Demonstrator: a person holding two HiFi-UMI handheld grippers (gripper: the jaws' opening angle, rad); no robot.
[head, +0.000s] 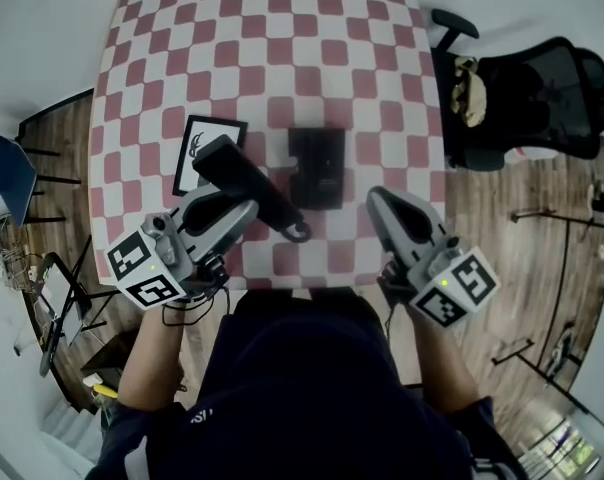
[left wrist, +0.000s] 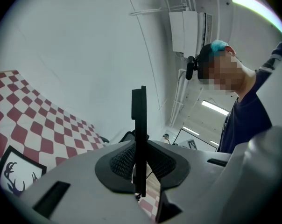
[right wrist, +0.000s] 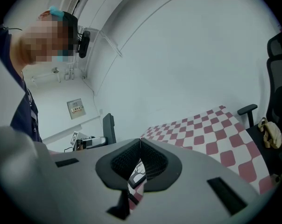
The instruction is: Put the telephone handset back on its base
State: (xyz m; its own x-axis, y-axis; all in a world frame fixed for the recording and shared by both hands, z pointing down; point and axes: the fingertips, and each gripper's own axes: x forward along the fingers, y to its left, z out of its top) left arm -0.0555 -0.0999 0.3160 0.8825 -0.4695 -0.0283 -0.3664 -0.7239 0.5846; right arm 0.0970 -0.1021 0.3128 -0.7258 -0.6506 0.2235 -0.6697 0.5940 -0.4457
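The black telephone base (head: 317,166) lies in the middle of the red-and-white checkered table (head: 272,48). The black handset (head: 244,180) hangs slanted just left of the base and above the cloth, one end over a card, the other near the table's front edge. My left gripper (head: 250,206) is shut on its middle. In the left gripper view the handset (left wrist: 139,111) stands edge-on between the pads of the left gripper (left wrist: 139,146). My right gripper (head: 376,196) is shut and empty, right of the base near the front edge. Its jaws meet in the right gripper view (right wrist: 140,143).
A white card with a black deer emblem (head: 204,153) lies on the cloth left of the base, partly under the handset. A black office chair (head: 542,98) with a tan bundle (head: 469,88) on it stands off the table's right side. Wooden floor surrounds the table.
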